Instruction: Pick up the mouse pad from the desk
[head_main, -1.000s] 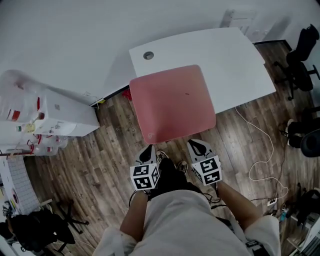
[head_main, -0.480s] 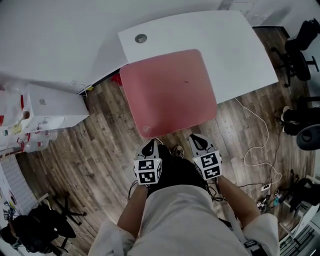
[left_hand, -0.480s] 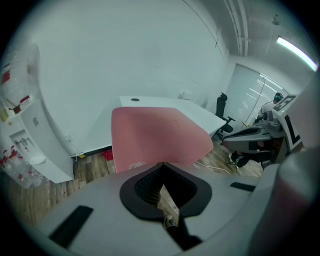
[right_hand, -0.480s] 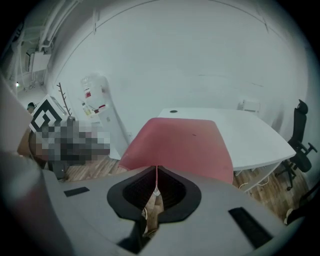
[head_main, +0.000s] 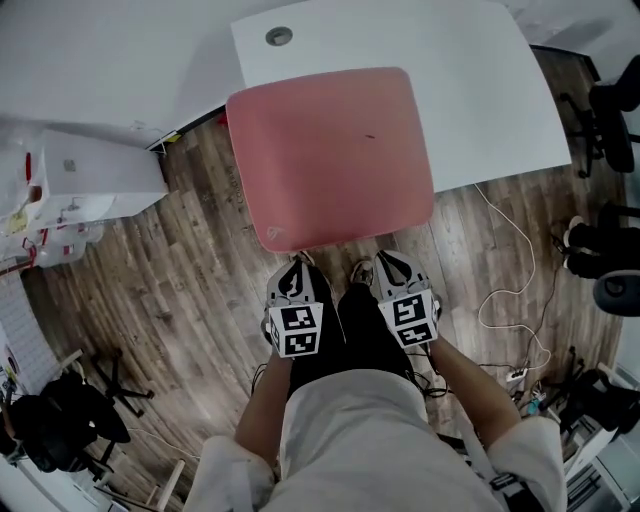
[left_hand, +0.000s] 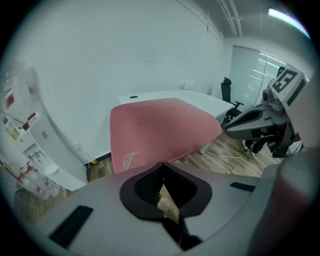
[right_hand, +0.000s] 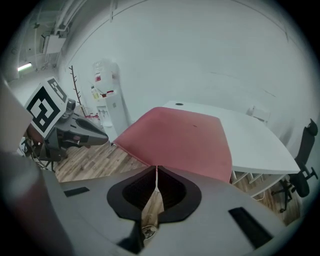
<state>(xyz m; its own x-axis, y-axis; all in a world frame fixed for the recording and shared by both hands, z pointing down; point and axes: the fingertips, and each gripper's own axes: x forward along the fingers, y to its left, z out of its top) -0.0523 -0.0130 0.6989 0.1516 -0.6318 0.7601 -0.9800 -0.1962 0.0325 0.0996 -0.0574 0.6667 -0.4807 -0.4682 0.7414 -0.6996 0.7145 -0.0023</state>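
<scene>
- Wood-plank flooring (head_main: 190, 290) and a white desk (head_main: 490, 90) are seen ahead of the two grippers.
- A large pink mouse pad (head_main: 330, 150), with rounded corners and a pale logo at one near corner, is spread out directly ahead of the jaw tips. Its far part lies over the desk, and its near part juts out above the floor.
- The left gripper (head_main: 296, 264) and right gripper (head_main: 387, 260) are held side by side and angled downward, each clamped on the pad's near edge.
</scene>
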